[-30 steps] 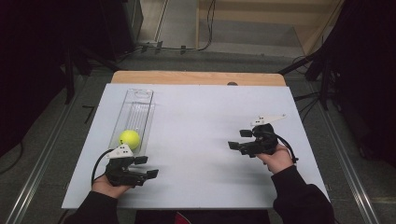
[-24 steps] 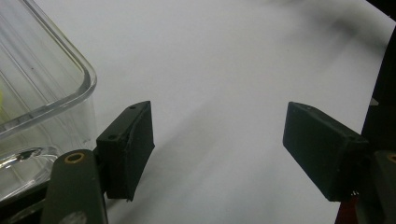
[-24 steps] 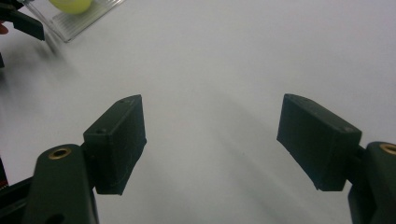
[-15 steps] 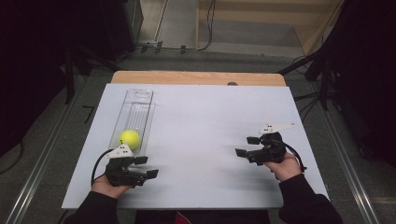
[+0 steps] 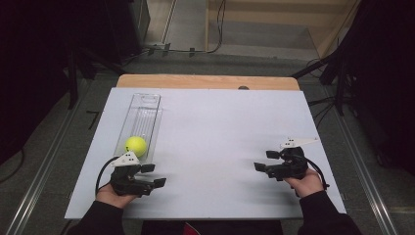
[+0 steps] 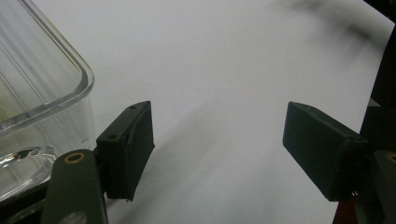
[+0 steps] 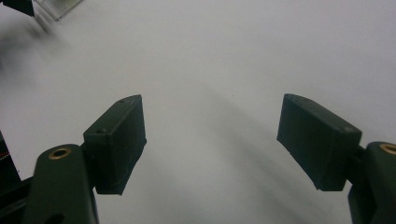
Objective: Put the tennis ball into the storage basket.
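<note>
A yellow-green ball lies at the near end of a long clear plastic tray on the left of the white table. My left gripper rests just in front of the tray's near end, open, with nothing between its jaws. In the left gripper view the tray's rounded clear corner sits left of the gripper. My right gripper is at the right near side, open over bare table. Its own view shows the gripper with white surface between the jaws.
The white sheet covers a wooden table whose far edge shows beyond it. Dark floor, cables and stand legs surround the table. A far corner of the clear tray shows at the top left of the right gripper view.
My right gripper has drawn back toward the near right of the table, away from the centre. The left gripper, ball and tray have stayed put.
</note>
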{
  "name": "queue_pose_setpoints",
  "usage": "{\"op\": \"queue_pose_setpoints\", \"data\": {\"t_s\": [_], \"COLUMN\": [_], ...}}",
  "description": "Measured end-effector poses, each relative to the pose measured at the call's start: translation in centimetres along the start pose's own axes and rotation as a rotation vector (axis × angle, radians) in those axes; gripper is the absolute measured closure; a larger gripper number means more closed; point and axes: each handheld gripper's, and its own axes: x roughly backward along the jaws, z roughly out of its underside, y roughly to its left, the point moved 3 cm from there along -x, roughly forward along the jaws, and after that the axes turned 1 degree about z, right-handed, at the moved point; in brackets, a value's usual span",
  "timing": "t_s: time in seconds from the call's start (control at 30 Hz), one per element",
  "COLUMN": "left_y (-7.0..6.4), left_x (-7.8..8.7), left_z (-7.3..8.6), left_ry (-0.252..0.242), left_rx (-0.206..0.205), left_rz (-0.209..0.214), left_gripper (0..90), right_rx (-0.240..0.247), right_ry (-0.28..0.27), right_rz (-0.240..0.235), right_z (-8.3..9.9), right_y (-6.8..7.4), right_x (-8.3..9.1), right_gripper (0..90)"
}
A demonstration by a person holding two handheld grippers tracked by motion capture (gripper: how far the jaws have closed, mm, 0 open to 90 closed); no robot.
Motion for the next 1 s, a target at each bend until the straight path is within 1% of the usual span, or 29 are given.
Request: {"op": "queue_pose_setpoints", "data": {"t_s": [0.23,0.43,0.57,0.63,0.7,1.0], "left_y": [0.0,0.0,0.0,0.0,0.1,0.1], "left_x": [0.0,0.0,0.0,0.0,0.0,0.0], "left_z": [0.0,0.0,0.1,0.1,0.1,0.1], "left_ry": [-0.001,0.003,0.003,0.0,0.001,0.002], "left_rx": [0.0,-0.004,-0.004,-0.004,-0.005,-0.006], "left_rz": [-0.002,-0.003,-0.002,0.0,0.0,-0.002], "left_gripper": [25.3,25.4,25.3,25.3,25.3,25.3], "right_rx": [-0.015,-0.033,-0.032,-0.039,-0.034,-0.038], "right_ry": [-0.012,-0.024,-0.026,-0.026,-0.025,-0.011], "right_rz": [0.015,0.028,0.042,0.043,0.043,0.038], "right_z": [1.0,1.4,1.7,1.7,1.8,1.8], "right_y": [-0.6,-1.0,-1.3,-1.4,-1.5,-1.4], "right_x": [0.5,1.0,1.2,1.2,1.1,0.7], "right_gripper": [21.6,21.6,21.6,21.6,21.6,21.6]}}
